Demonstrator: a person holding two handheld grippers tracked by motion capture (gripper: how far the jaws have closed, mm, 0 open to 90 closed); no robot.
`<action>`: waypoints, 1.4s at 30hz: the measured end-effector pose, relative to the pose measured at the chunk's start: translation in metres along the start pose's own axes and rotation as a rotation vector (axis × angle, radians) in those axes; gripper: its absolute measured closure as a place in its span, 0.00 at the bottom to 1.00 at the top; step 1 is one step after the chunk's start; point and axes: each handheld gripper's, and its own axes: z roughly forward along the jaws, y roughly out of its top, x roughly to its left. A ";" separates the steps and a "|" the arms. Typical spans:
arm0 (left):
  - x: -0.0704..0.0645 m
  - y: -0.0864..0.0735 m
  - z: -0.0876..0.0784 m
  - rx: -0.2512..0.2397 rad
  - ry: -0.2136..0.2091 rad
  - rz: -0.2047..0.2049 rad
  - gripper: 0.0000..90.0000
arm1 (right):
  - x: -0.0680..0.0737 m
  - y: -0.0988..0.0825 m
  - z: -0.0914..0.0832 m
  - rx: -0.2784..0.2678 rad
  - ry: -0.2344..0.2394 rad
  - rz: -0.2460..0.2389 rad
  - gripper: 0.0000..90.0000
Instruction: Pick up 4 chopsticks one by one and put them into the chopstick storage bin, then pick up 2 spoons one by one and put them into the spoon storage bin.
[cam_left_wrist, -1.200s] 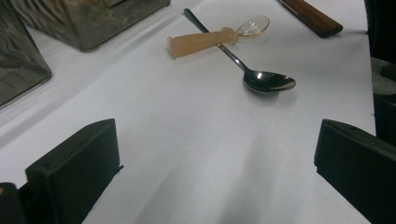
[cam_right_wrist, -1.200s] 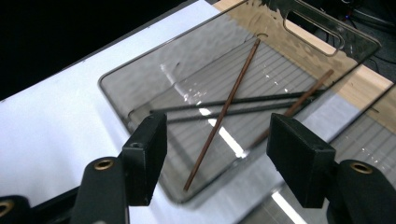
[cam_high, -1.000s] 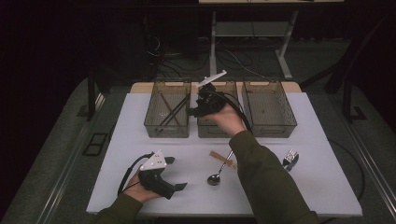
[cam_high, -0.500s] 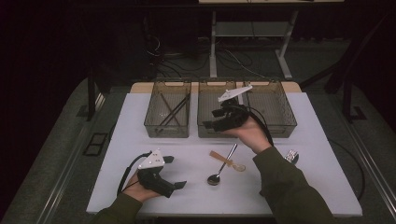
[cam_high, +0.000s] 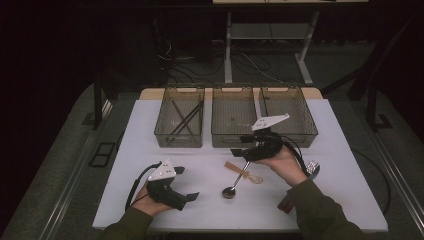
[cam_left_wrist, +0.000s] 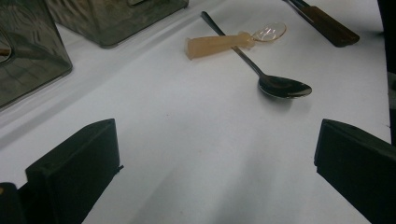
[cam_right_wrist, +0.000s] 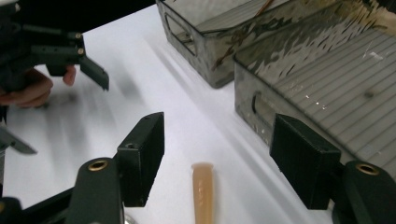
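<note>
White table (cam_high: 150, 125), no legible writing; both grippers' fingers apart, right gripper (cam_high: 243, 148) above plastic spoon (cam_high: 243, 172).

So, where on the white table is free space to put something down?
The table is bare at its left side, between the left bin and the left gripper. It is crowded at centre-right: the metal spoon and plastic spoon cross beneath the right gripper, with more cutlery beside that hand.

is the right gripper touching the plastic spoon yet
Apart. The right gripper view shows the right gripper open, its fingers clear of the plastic spoon handle on both sides.
</note>
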 end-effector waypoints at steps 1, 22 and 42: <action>0.000 0.000 0.000 0.000 0.002 0.002 0.00 | 0.000 -0.005 0.000 -0.007 0.001 -0.001 0.39; -0.001 0.000 -0.001 -0.004 0.008 0.000 0.00 | 0.004 -0.034 0.028 0.087 0.009 -0.021 0.44; -0.001 -0.001 0.000 0.003 0.016 -0.018 0.00 | 0.006 -0.040 0.054 0.212 -0.024 -0.072 0.57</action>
